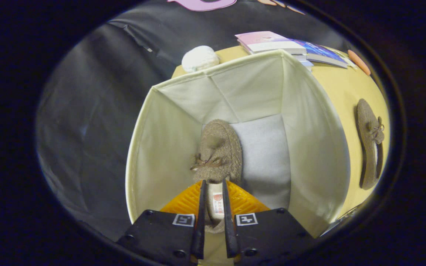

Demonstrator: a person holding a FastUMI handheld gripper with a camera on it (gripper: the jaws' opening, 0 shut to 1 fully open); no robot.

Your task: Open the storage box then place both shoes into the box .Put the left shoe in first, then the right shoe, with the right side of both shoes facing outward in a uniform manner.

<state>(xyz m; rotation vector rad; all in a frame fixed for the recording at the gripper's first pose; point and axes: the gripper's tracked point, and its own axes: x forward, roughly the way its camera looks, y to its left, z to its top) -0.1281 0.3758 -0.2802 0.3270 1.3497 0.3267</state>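
Observation:
An open cream fabric storage box (168, 125) stands on the yellow table, and I look down into it. A brown fuzzy shoe (218, 151) with a small bow hangs inside the box over its grey floor (268, 155), toe pointing away. My gripper (213, 186) is shut on the heel end of this shoe, with both orange fingers (183, 201) pressing its sides. The second brown shoe (370, 144) lies on the table outside the box, to the right of its right wall.
Beyond the box on the yellow table (342, 92) lie a stack of books (272, 42), a white fluffy ball (200, 58) and an orange object (359, 62). Black cloth hangs to the left of the box.

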